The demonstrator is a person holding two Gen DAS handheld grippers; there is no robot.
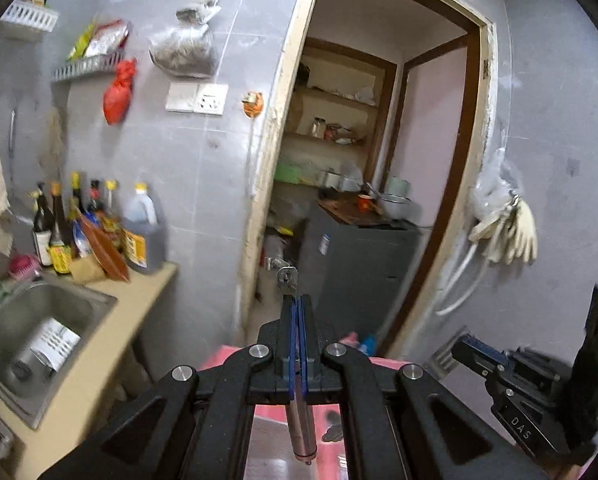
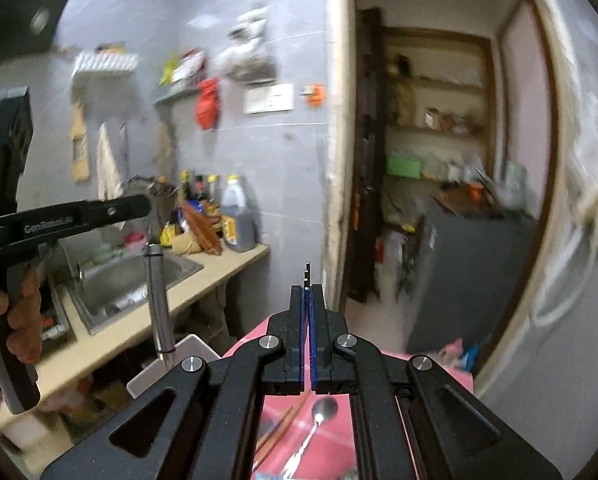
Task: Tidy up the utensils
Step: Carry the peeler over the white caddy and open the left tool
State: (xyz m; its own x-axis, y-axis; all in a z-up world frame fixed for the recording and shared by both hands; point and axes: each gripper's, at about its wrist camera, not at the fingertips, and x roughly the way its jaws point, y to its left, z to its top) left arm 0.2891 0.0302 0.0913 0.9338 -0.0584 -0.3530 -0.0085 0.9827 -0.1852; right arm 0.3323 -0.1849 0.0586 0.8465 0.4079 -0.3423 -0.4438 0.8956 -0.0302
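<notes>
Left wrist view: the left gripper (image 1: 297, 300) has its fingers clamped on a steel-handled utensil (image 1: 302, 428), whose round handle hangs back beneath the fingers while a small metal tip pokes out in front. What kind of utensil it is I cannot tell. The right gripper (image 2: 308, 290) is also closed, and a thin dark tip shows just above its fingers; whether that is a held utensil is unclear. Both are raised and aimed toward the doorway (image 1: 383, 152), well above the pink surface (image 2: 331, 364) below, where a spoon (image 2: 319, 420) and what look like chopsticks (image 2: 283, 426) lie. A slotted utensil holder (image 1: 53, 346) lies on its side in the sink (image 1: 99, 300), set into the desk (image 1: 139, 292).

The chief risk, as I judge it, is the long handle: pinched near one end, it could pivot or slip if swung fast. The blur suggests quick movement. The bottles (image 1: 79, 228) crowding the desk near the sink could be knocked on the way to the holder.
</notes>
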